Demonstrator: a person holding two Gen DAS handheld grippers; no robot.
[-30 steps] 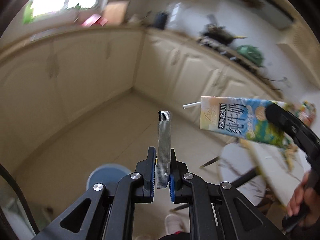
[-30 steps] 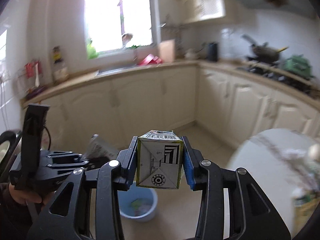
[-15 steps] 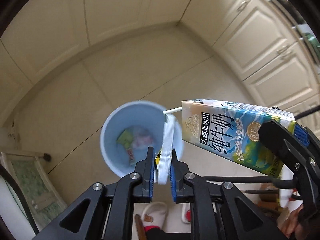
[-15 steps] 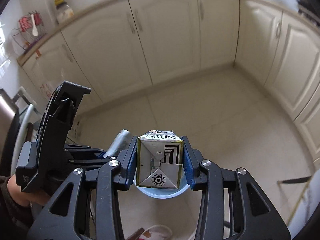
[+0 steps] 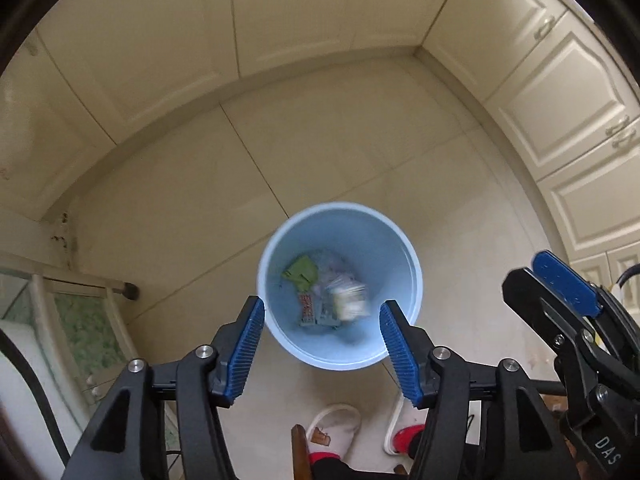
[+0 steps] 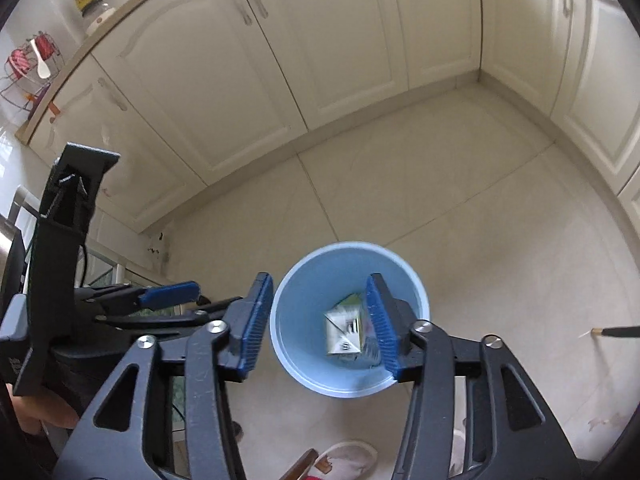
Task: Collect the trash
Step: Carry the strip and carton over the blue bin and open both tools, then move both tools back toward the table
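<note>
A light-blue trash bin [image 5: 384, 236] stands on the tiled floor, with several scraps at its bottom. My left gripper [image 5: 322, 306] hangs right above it, jaws opening, nothing between the pads. A blurred white wrapper [image 5: 351, 301] lies loose inside the bin. In the right wrist view my right gripper [image 6: 319, 280] is over the same bin [image 6: 300, 300], jaws opening and no longer touching anything. The milk carton [image 6: 345, 329] sits free down in the bin below them. The right gripper's blue pad [image 5: 564, 284] shows at the right of the left wrist view.
Cream cabinets [image 6: 340, 40] line the far walls and meet in a corner. A glass-topped stand [image 5: 80, 312] is close on the left. White slippers [image 5: 334, 432] are on the floor beneath the grippers. A thin stick [image 6: 616, 331] pokes in from the right.
Both grippers swung down from the room view to point into the bin. The left one let go of the wrapper and the right one let go of the carton; both now lie in the bin.
</note>
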